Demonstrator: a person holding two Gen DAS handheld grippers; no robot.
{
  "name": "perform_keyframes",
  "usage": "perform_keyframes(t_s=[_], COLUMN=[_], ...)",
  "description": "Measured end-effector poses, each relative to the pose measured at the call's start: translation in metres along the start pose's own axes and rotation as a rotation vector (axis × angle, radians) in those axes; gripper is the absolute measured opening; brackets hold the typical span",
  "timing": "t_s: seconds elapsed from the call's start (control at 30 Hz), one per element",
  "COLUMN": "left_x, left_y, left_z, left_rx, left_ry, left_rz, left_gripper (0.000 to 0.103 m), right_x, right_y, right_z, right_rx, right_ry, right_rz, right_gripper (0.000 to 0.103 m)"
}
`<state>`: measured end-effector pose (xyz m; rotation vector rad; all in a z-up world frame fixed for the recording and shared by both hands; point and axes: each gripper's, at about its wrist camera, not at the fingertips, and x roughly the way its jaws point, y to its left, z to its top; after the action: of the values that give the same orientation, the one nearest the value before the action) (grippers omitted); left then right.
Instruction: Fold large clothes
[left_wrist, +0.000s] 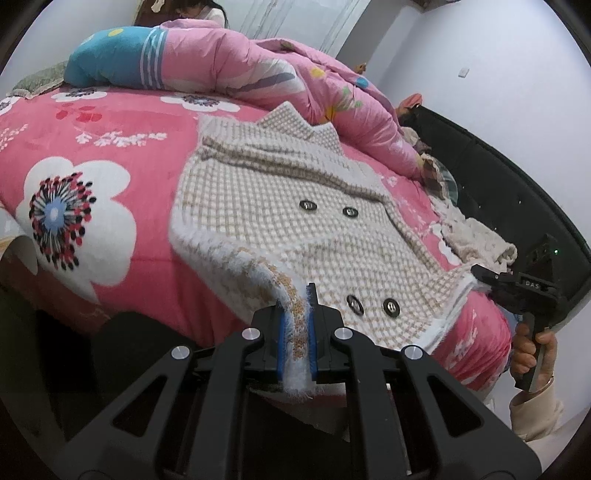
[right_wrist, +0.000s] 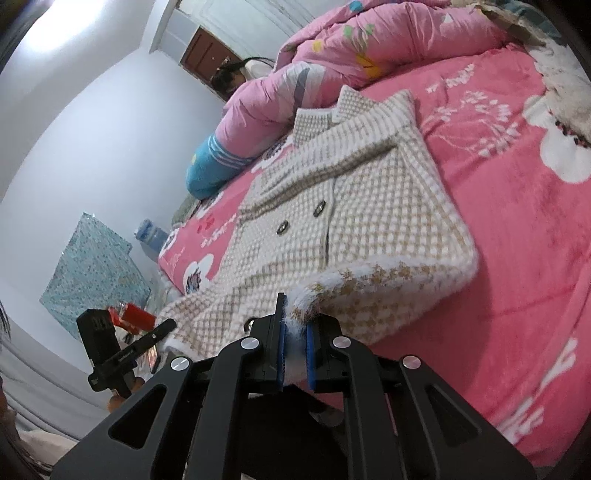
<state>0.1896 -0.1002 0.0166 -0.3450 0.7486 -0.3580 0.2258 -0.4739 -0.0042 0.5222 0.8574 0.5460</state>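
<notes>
Checked coat (left_wrist: 295, 221) lying buttoned-side up on the pink bed (left_wrist: 110, 129), its near hem corners clamped in the left gripper (left_wrist: 295, 328) and right gripper (right_wrist: 293, 332) — an uneven lift, or fluffy trim slipping free, could skew the fold.

The left wrist view looks along its own gripper (left_wrist: 295, 332) from the bed's near edge, angled down across the coat (left_wrist: 295, 221) towards the quilt (left_wrist: 236, 62). The right wrist view sits equally close behind its gripper (right_wrist: 293, 350), tilted, facing the same way. Both share the coat, the pink blanket (left_wrist: 110, 140) and the quilt; each catches the other gripper at its edge
</notes>
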Motion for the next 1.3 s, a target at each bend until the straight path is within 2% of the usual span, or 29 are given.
perform_keyframes(t_s=[0.33,0.7,1.1,1.3], left_x=[0.009,0.043,0.087,0.103], left_y=[0.020,0.038,0.057,0.061], left_z=[0.038,0.076,0.106,0.119], left_rx=[-0.023,-0.028,-0.019,-0.013], left_ry=[-0.044,-0.061,-0.029,-0.021], left_rz=[0.013,0.064,0.121,0.124], left_gripper=[0.009,0.009,0.009,0.009], right_x=[0.013,0.034,0.065,0.077], right_y=[-0.001,-0.021,-0.053,-0.070], right_z=[0.034,0.074,0.109,0.119], right_rx=[0.003,0.051,0.114,0.160], right_ry=[-0.048,-0.103,-0.114,-0.110], right_rz=[0.017,-0.007,-0.052,-0.067], right_gripper=[0.009,0.009,0.009,0.009])
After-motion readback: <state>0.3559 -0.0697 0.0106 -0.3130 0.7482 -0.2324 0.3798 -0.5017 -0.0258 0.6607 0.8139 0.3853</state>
